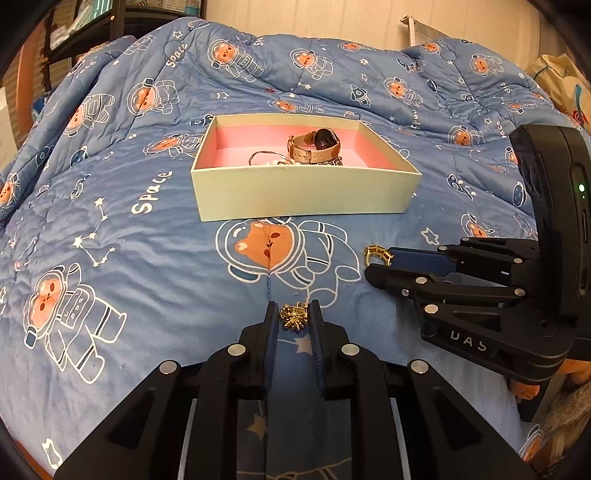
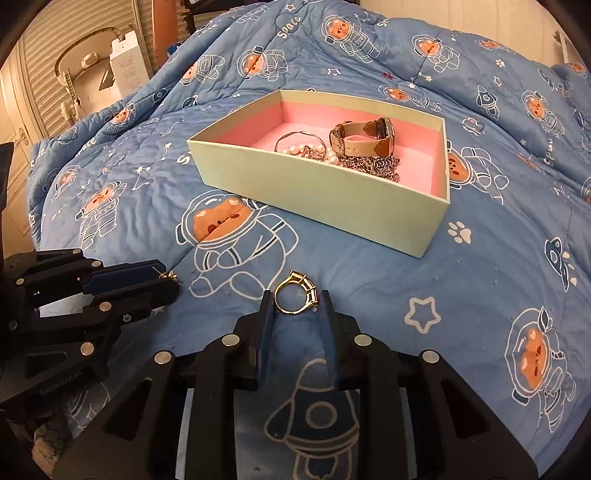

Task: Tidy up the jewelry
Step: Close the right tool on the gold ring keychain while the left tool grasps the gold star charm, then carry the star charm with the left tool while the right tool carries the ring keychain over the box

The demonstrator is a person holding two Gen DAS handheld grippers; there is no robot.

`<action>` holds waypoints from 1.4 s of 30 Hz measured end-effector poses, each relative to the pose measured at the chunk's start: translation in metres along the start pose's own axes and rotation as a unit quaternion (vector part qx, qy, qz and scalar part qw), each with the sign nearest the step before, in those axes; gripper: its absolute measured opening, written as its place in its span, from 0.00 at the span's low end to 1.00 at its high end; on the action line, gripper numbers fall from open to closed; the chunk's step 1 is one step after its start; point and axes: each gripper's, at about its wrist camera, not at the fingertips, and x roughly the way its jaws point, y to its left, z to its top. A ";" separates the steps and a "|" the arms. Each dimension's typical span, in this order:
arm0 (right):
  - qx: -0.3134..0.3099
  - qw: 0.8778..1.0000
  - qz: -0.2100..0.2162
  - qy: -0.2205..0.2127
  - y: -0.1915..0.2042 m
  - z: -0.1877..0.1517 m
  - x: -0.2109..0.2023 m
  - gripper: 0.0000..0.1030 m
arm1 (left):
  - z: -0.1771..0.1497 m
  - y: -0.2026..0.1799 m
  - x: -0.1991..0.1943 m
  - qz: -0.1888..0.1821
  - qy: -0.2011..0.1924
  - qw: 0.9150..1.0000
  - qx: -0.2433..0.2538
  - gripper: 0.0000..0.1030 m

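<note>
A pale green box [image 1: 303,194] with a pink lining sits on the blue bedspread; it also shows in the right wrist view [image 2: 332,199]. Inside lie a beige-strap watch [image 1: 316,146] [image 2: 364,138], a pearl bracelet [image 2: 314,152], a thin silver bangle [image 2: 295,138] and a silver chain [image 2: 373,164]. My left gripper [image 1: 294,314] is shut on a gold flower-shaped earring [image 1: 294,315], short of the box; the earring also shows in the right wrist view [image 2: 169,275]. My right gripper [image 2: 295,301] is shut on a gold ring [image 2: 297,297], to the right of the left one; the ring also shows in the left wrist view [image 1: 376,255].
The bedspread [image 1: 147,229] is soft and wrinkled, with bear-astronaut prints. A dark shelf [image 1: 92,26] stands at the far left behind the bed. A white carton [image 2: 127,62] and louvred doors are beyond the bed's left side. A printed bag [image 1: 565,85] is at the far right.
</note>
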 end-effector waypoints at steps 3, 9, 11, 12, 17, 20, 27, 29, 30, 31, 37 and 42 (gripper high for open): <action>0.005 1.000 0.002 0.000 0.000 -0.003 -0.005 0.24 | -0.002 0.004 -0.006 -0.001 -0.002 1.000 -0.012 0.16; 0.008 1.000 0.003 -0.008 0.002 -0.008 -0.023 0.24 | 0.000 0.003 -0.023 -0.001 -0.013 1.000 -0.006 0.16; 0.002 1.000 0.006 -0.010 0.004 -0.009 -0.030 0.24 | 0.002 0.003 -0.031 -0.002 -0.020 1.000 -0.005 0.16; 0.001 1.000 0.009 -0.010 0.005 -0.009 -0.033 0.24 | 0.004 0.003 -0.035 -0.003 -0.024 1.000 -0.004 0.16; -0.005 0.999 0.023 -0.025 0.011 -0.004 -0.052 0.24 | 0.015 0.002 -0.052 -0.001 -0.044 0.999 0.003 0.16; -0.008 0.999 0.031 -0.039 0.014 0.002 -0.065 0.24 | 0.022 0.001 -0.059 -0.002 -0.054 0.999 0.006 0.16; -0.017 0.997 0.046 -0.061 0.022 0.018 -0.081 0.24 | 0.037 -0.006 -0.070 -0.001 -0.071 0.997 0.023 0.16; -0.022 0.997 0.046 -0.065 0.024 0.022 -0.083 0.24 | 0.040 -0.007 -0.070 -0.001 -0.074 0.997 0.029 0.16; -0.023 0.996 0.046 -0.066 0.025 0.024 -0.084 0.24 | 0.042 -0.007 -0.070 -0.001 -0.075 0.997 0.031 0.16; -0.025 0.996 0.046 -0.068 0.025 0.026 -0.084 0.24 | 0.044 -0.008 -0.071 0.000 -0.076 0.997 0.033 0.16; -0.027 0.996 0.045 -0.076 0.023 0.037 -0.088 0.24 | 0.055 -0.008 -0.071 0.000 -0.083 0.996 0.041 0.16; -0.029 0.995 0.041 -0.083 0.020 0.047 -0.089 0.24 | 0.062 -0.005 -0.070 -0.001 -0.085 0.996 0.042 0.16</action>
